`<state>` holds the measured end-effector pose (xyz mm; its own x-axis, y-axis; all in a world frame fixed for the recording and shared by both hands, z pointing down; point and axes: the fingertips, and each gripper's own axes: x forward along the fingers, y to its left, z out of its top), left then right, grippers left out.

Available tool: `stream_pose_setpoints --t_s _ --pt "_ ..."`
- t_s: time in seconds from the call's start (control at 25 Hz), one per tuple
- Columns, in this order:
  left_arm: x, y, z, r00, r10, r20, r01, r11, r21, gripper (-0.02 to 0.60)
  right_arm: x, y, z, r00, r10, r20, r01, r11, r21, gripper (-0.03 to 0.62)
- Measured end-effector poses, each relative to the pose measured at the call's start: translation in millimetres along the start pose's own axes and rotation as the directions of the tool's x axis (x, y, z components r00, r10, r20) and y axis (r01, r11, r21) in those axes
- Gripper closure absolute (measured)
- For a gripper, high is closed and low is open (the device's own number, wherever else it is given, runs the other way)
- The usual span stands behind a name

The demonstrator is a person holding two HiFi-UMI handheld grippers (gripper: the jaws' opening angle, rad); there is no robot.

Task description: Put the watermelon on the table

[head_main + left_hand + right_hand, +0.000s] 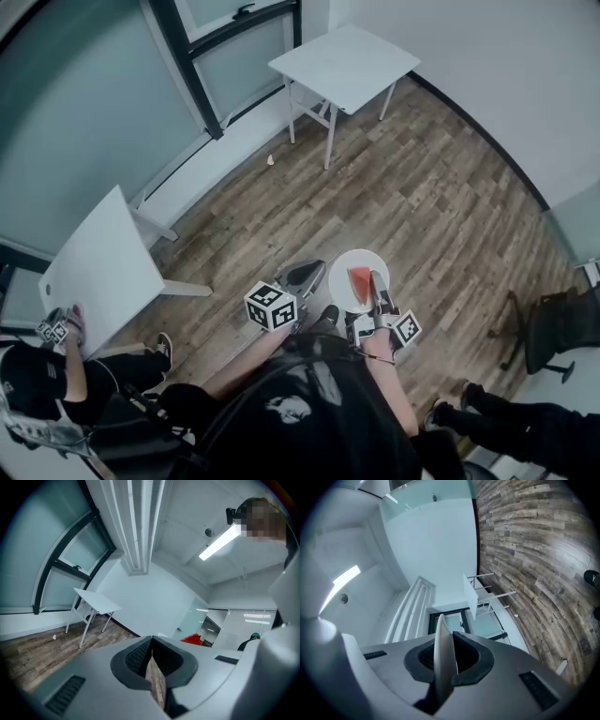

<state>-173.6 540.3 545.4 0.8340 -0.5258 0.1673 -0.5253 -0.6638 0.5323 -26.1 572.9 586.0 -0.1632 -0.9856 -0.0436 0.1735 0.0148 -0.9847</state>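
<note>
A red watermelon slice (pixel 360 284) lies on a small white plate (pixel 349 265) held out in front of the person's body. My right gripper (pixel 378 284) is shut on the plate's right rim; in the right gripper view the plate (pixel 442 667) shows edge-on between the pads of that gripper (pixel 449 654). My left gripper (pixel 305 275) hangs just left of the plate, shut with nothing in it (pixel 151 654). In the left gripper view the watermelon (pixel 191 639) peeks up at the right. The white table (pixel 344 64) stands far off by the window; it also shows as a small table (pixel 96 603) and table (pixel 470 595).
A wood-plank floor (pixel 441 187) lies between me and the table. A second white table (pixel 98 272) stands at the left with a seated person (pixel 56 384) beside it. A dark chair (pixel 553 328) and another person's legs (pixel 525 422) are at the lower right.
</note>
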Motion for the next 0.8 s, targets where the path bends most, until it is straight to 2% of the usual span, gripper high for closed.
stream_pose_setpoints --t_s 0.2,0.44,0.6,0.68,0.8 --pt "41.3 -0.6 3.2 1.000 -0.008 -0.022 0.008 1.000 0.003 0.575 10.2 -12.3 42.2 0.997 -0.061 0.047 0.059 0.997 0.047 0.565" --pt "88.5 -1.7 2.0 0.998 -0.010 -0.055 0.011 1.000 0.006 0.575 25.9 -13.9 86.3 0.996 -0.051 0.071 0.045 0.996 0.083 0.565" --pt "108.0 -6.6 -11.6 0.996 -0.008 -0.092 0.010 1.000 0.020 0.575 25.6 -29.3 102.7 0.995 -0.071 0.070 0.062 0.990 0.128 0.565" --pt "117.6 -3.0 -17.6 0.994 -0.006 -0.110 0.006 1.000 0.002 0.575 28.2 -40.0 107.4 0.993 -0.099 0.059 0.088 0.984 0.157 0.565" --pt "133.3 9.1 -14.1 0.993 0.004 -0.120 -0.007 1.000 -0.023 0.575 41.7 -42.8 117.1 0.992 -0.119 0.047 0.111 0.982 0.151 0.565"
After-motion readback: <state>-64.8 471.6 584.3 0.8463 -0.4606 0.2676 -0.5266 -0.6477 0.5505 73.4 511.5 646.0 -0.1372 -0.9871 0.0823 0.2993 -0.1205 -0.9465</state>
